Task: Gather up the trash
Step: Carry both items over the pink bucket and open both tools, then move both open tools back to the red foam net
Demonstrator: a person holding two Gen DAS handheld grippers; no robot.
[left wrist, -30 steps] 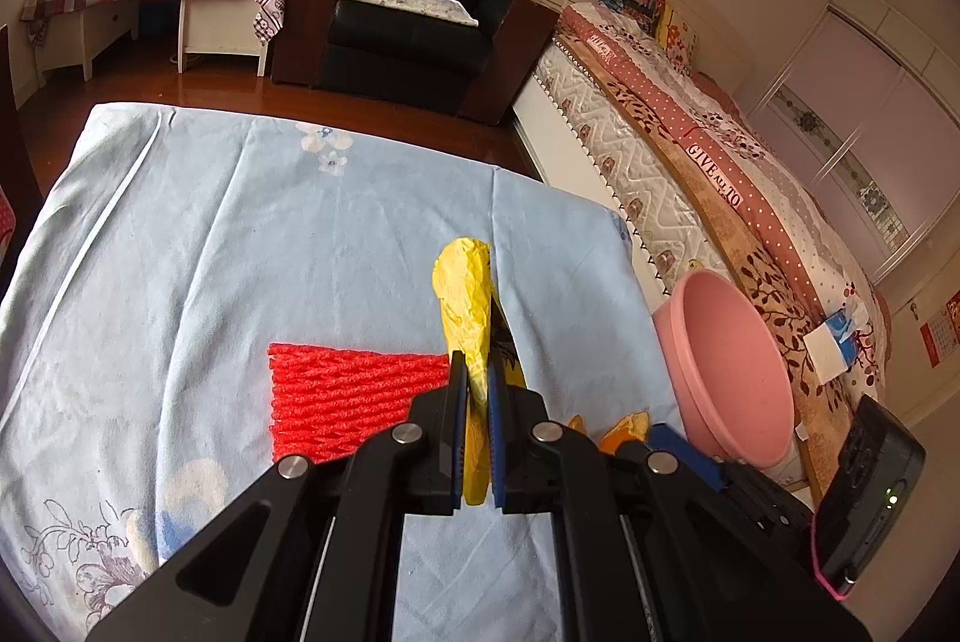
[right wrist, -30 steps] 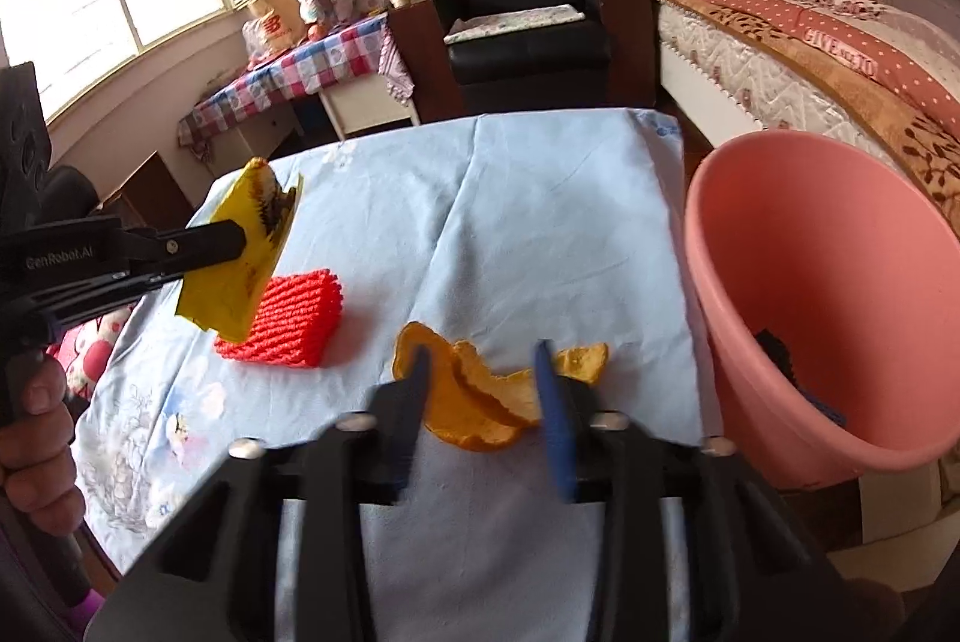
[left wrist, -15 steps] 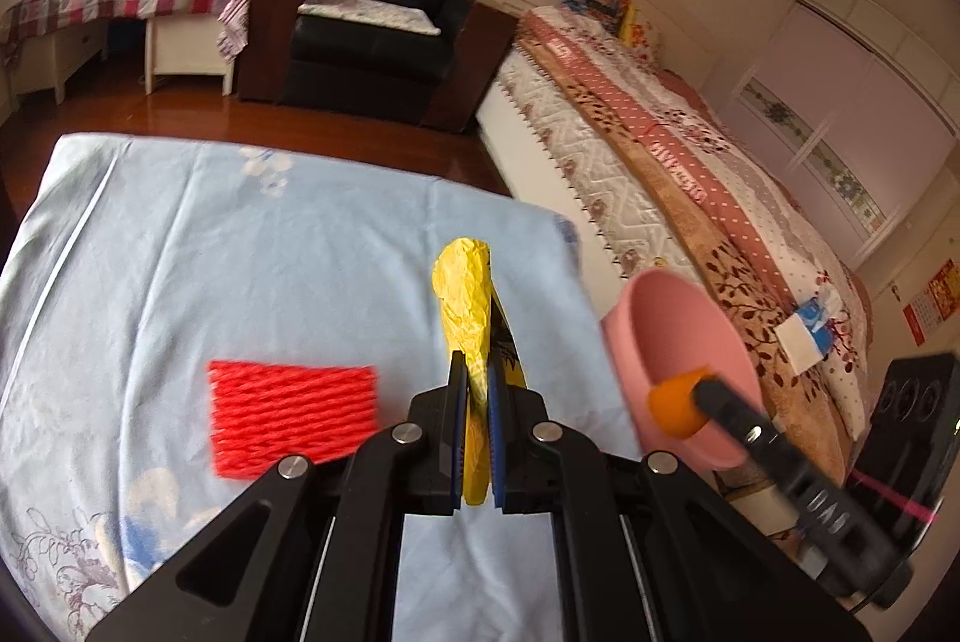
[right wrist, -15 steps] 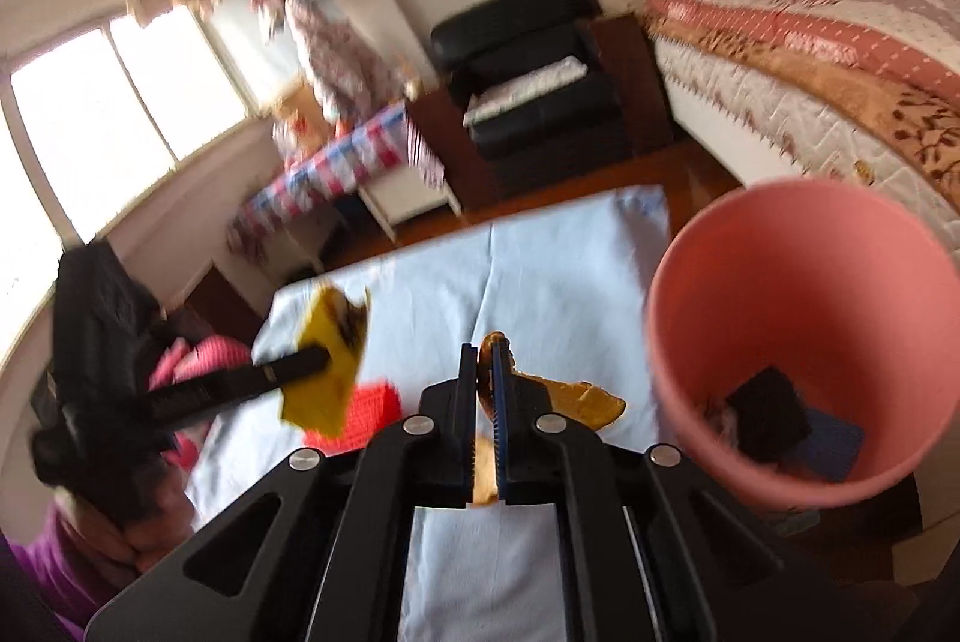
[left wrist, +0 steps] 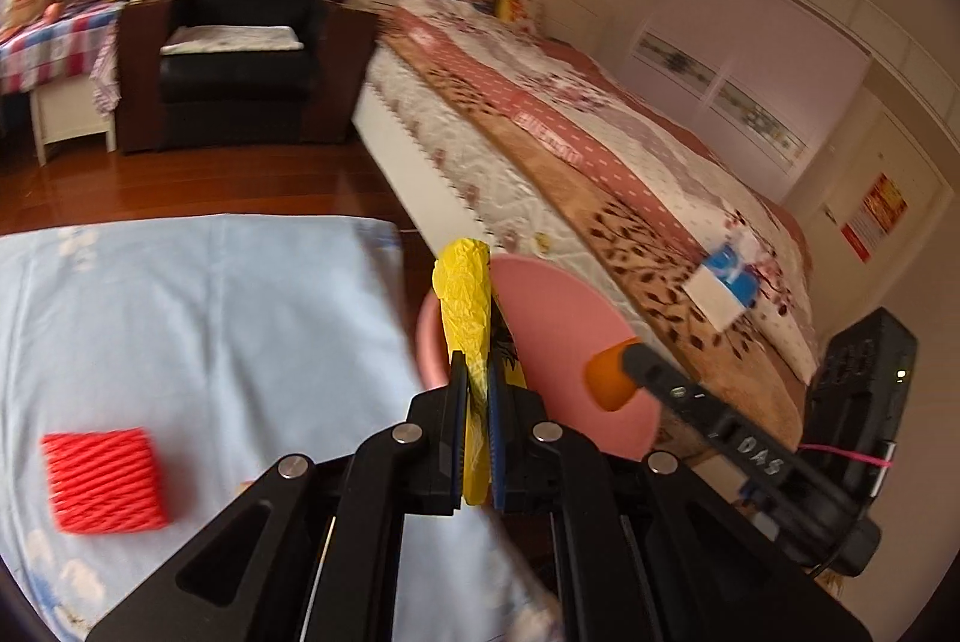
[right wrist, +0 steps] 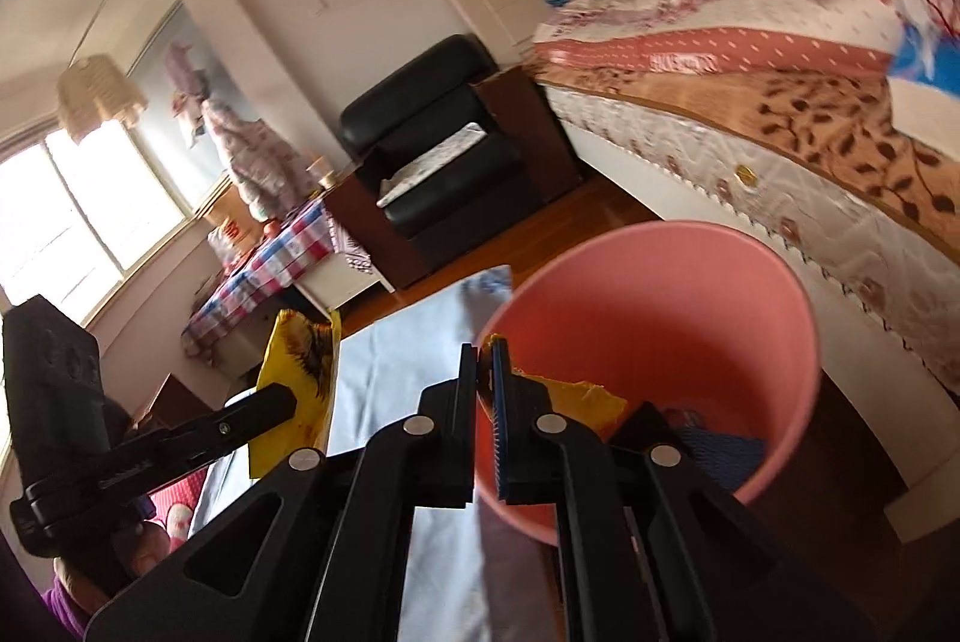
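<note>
Bin: we saw the round pink plastic bin (right wrist: 708, 282) at centre right, holding a dark blue flat piece (right wrist: 720, 453) low inside.
Right gripper (right wrist: 485, 372): we found it pinching the orange peel (right wrist: 576, 396) over the bin's mouth.
Left gripper (left wrist: 477, 390): clamped on the crumpled yellow wrapper (left wrist: 465, 294).
Change: a second earlier the peel lay on the light blue tablecloth (left wrist: 210, 318); the red foam net (left wrist: 102, 480) stayed there, lower left.

"DAS" on right claw (left wrist: 624, 372) arm
</note>
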